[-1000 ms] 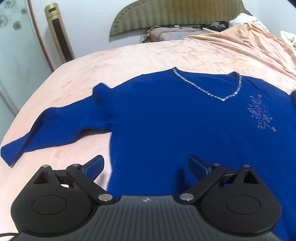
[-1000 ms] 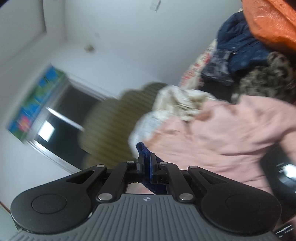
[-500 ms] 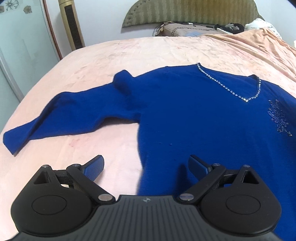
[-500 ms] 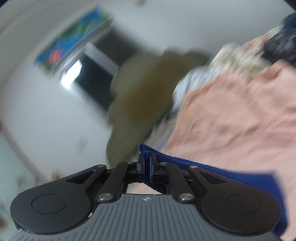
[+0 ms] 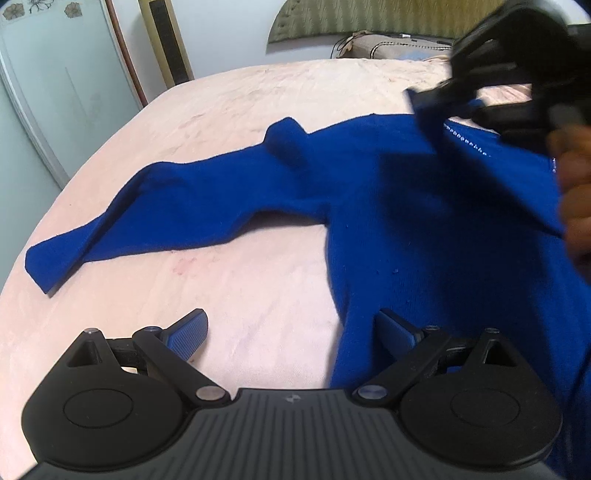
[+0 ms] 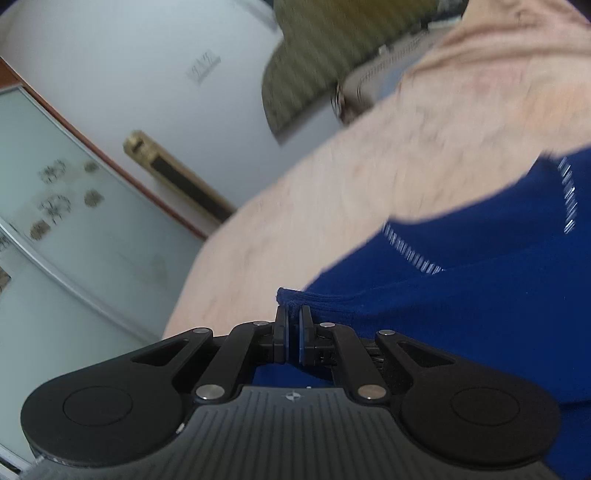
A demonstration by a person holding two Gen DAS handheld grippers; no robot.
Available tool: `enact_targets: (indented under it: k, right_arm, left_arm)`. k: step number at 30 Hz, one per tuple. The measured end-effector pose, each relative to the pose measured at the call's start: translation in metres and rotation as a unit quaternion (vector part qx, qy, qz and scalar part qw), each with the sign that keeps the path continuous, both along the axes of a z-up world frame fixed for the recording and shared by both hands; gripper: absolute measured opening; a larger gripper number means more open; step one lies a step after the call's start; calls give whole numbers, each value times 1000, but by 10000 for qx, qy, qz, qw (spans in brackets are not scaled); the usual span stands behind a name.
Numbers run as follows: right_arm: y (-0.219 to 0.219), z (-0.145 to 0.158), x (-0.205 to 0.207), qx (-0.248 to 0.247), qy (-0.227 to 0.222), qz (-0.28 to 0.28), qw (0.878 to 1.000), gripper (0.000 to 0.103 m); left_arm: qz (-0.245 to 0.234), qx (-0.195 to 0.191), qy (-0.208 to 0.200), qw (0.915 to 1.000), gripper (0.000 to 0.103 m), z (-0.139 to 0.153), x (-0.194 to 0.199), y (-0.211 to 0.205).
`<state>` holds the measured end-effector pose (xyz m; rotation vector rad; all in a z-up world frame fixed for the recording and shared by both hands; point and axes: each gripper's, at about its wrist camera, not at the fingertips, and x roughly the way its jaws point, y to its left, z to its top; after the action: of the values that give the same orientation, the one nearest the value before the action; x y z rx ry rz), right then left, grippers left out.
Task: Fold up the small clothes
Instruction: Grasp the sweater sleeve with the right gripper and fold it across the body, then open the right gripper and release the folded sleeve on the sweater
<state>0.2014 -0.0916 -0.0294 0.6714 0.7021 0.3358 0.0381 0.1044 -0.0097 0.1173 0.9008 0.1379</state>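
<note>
A royal blue sweater (image 5: 406,206) with a beaded V-neck lies on the pink bed (image 5: 258,92); its left sleeve (image 5: 155,214) stretches out flat to the left. My left gripper (image 5: 291,332) is open and empty, low over the sweater's left side edge. My right gripper (image 6: 293,325) is shut on the cuff of the right sleeve (image 6: 295,301) and holds it up over the sweater's chest. It also shows in the left wrist view (image 5: 424,103), at the upper right, with the sleeve hanging across the neckline.
A padded headboard (image 5: 369,18) and a cushion (image 5: 399,48) are at the far end of the bed. A tall gold tower fan (image 5: 166,48) and a glass wardrobe door (image 5: 55,92) stand beyond the bed's left edge.
My right gripper has swung left with the sleeve cuff, bringing it over the sweater's body and into the left wrist view. The left gripper has shifted left, still open.
</note>
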Motion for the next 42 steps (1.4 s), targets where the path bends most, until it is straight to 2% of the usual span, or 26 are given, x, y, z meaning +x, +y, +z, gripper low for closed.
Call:
enact_targets:
  k: [3,6,8,10,12,14,17,18,20,22,24,28,31,32,33,36,39,42]
  right_arm:
    - [10,-14,8,69,280,185,9994,9]
    - [20,-27,16,61,441,665,9968,16]
    - [16,-27,9,195,477,815,9953,17]
    - [5,-15,-6,186,320,806,9961,22]
    - [-9,0,-23,-121,77,596,9981,32]
    - [-18,5,-32,-485,20,374,9981,39]
    - [-17,-9,-33,-925,496,624,9925,53]
    - [-15,-15,-35,-1060,669,706,9896,53]
    - [-13,-11,-51,-1193,505,681,9892,54]
    - [-19,-1,-69,-1054,278,679,9917,58]
    - [-30,4,-82,-953,144,569,9937,72]
    - [-43,7,-106,-1562,318,456,9862,73]
    - [-55,21,-140,-1678,-62,284,9854,77]
    - [-59,26,-153,-1826,-186,208,9828,85]
    - [-59,27,-162,-2000,-278,115,9793,89]
    - [-70,28,-191,-2447,-372,-94,9688,90]
    - [-85,21,-211,-2266,-360,-230,9730,90]
    - [-88,13,-220,-2172,-391,-242,9750,90]
  left_arm:
    - [-37,52,1,10000,98,-1,1,-3]
    - [-63,81,-8,9999,98,-2,2,-4]
    - [-52,64,6,10000,98,-2,2,-3]
    - [-8,9,14,10000,98,-2,4,-2]
    - [47,-36,-3,10000,98,0,5,-2]
    - [64,-42,-6,10000,98,0,7,-4]
    - [29,-13,-17,10000,98,2,7,-9]
    - [20,2,-50,10000,98,3,5,-10]
    - [32,60,-52,10000,98,3,4,-10]
    - [88,80,-19,9999,98,3,3,-10]
    - [137,22,11,9999,98,3,3,-9]
    - [157,-47,-50,9999,98,10,0,-10]
    - [136,60,-170,9997,98,15,-1,-9]
    - [161,134,-234,9995,98,17,-1,-6]
    - [234,229,-311,9990,98,19,0,0]
    - [613,397,-361,9967,98,21,4,30]
    - [1183,673,-312,9902,98,19,8,71]
    - [1811,1095,-308,9769,98,16,10,119]
